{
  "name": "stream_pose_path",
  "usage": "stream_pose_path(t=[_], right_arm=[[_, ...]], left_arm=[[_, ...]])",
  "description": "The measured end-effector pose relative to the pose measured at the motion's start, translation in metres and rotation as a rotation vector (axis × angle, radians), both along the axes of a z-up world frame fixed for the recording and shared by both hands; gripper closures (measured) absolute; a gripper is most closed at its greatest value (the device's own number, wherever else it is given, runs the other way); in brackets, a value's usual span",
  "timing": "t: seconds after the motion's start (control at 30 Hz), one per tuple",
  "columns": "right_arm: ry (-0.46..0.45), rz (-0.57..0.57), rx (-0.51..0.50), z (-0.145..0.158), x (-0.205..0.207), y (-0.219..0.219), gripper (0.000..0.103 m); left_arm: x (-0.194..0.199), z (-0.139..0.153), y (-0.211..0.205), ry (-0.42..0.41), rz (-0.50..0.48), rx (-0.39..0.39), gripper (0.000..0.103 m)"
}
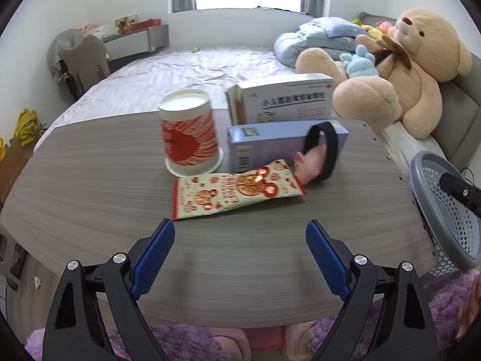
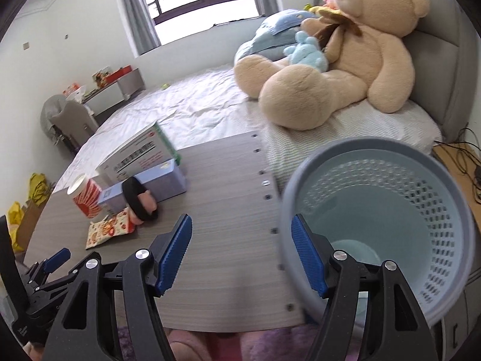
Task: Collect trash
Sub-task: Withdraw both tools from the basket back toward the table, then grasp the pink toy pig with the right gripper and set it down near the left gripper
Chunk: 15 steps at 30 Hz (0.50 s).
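Note:
Several pieces of trash lie together on the grey wooden table (image 1: 90,165). They are an upturned red-and-white paper cup (image 1: 189,132), a flat snack wrapper (image 1: 234,192), a blue box (image 1: 270,144), a white medicine box (image 1: 282,99) and a pink object with a black band (image 1: 318,156). My left gripper (image 1: 240,228) hovers open just short of the wrapper, holding nothing. A grey mesh basket (image 2: 375,147) stands off the table's right edge. My right gripper (image 2: 240,221) is open and holds nothing. Its right finger is over the basket's near rim and its left finger over the table (image 2: 225,180).
Behind the table is a bed (image 1: 186,66) with a big teddy bear (image 1: 415,60), a small blue plush (image 1: 359,60) and blue bedding (image 1: 315,36). A chair (image 1: 84,57) and a desk stand at the far left. Purple fluffy fabric (image 1: 445,300) shows below the table's near edge.

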State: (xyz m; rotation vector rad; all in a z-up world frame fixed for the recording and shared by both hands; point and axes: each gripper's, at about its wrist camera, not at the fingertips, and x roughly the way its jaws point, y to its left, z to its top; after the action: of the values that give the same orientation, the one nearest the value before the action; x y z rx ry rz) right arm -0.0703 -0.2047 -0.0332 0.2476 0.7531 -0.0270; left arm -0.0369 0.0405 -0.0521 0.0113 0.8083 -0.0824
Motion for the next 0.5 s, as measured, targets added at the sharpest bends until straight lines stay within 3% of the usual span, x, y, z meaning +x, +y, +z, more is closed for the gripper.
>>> stream_pose_path(t=[0.5], right_arm=[[0.022, 0.188, -0.073, -0.008, 0.062, 0.08, 0.037]], left_arm=[[0.01, 0.002, 0.026, 0.01, 0.088, -0.039, 0.016]])
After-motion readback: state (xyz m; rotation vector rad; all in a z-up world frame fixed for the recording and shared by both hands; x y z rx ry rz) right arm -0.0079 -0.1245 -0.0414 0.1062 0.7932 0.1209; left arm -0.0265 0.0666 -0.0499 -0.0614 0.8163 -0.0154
